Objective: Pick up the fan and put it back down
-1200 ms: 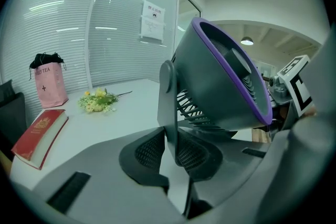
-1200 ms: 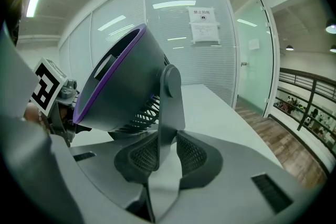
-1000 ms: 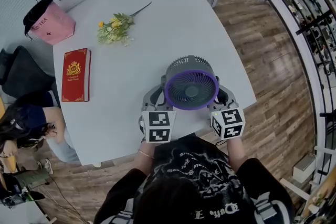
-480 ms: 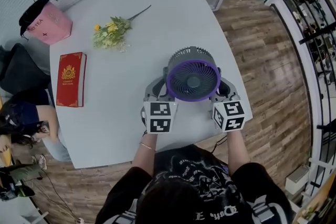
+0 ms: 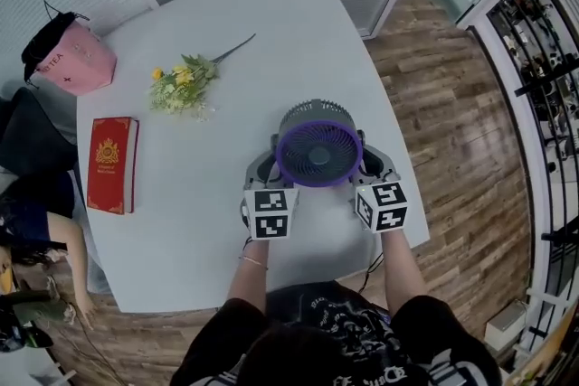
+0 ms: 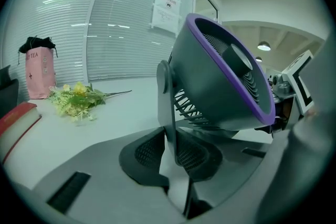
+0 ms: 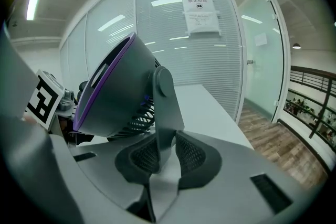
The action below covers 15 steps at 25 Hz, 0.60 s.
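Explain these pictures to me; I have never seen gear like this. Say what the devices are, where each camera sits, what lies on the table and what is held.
There is no robot here: a person carries two hand-held claws, each with a cube of square markers. The wide picture comes from a camera on the person's head, looking down at the left claw and the right claw. The other two pictures come from cameras riding on each claw, looking along its jaws. On the white table lie flowers and a red book. A pink bag stands at its far corner. Both claws are shut on the grey bracket of a purple-rimmed fan, one on each side.
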Tool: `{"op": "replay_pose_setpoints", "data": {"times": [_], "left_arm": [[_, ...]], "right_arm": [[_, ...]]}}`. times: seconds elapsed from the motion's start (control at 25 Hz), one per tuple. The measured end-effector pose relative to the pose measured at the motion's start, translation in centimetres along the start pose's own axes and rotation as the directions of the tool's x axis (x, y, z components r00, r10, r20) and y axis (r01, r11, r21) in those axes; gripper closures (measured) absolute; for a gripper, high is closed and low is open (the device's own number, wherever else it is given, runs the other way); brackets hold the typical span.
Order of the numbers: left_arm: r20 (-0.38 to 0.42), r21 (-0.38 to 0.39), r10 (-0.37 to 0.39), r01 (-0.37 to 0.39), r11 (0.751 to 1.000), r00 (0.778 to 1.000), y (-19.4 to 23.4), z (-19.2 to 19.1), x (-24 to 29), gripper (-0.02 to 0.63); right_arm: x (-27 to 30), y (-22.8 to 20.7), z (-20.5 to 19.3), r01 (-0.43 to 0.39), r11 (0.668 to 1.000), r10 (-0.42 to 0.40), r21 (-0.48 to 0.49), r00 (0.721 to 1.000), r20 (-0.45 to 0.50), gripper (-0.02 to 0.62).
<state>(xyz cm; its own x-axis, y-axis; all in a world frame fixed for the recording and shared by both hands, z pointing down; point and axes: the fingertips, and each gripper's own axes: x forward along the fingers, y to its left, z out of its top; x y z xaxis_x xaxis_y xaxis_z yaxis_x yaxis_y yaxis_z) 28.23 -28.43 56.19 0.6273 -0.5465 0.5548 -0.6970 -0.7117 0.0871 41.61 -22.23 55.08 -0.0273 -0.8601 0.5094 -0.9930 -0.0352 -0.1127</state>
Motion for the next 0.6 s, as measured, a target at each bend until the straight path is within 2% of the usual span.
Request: {"op": "replay_pose_setpoints", "data": {"times": [0.4, 0.6], "left_arm": [[0.006, 0.014, -0.010, 0.010, 1.000, 1.000, 1.1, 1.1, 5.1, 0.546], [-0.005, -0.005, -0.017, 0.017, 1.000, 1.000, 1.3, 0.8, 6.8, 0.545]], "right_arm": [[4.6, -3.0, 0.0, -0.001, 0.999, 0.000, 0.043, 1.000, 0.012, 0.517], [6.3, -4.1, 0.1, -0.011, 1.000, 0.011, 0.014, 1.000, -0.008, 0.518]]}}
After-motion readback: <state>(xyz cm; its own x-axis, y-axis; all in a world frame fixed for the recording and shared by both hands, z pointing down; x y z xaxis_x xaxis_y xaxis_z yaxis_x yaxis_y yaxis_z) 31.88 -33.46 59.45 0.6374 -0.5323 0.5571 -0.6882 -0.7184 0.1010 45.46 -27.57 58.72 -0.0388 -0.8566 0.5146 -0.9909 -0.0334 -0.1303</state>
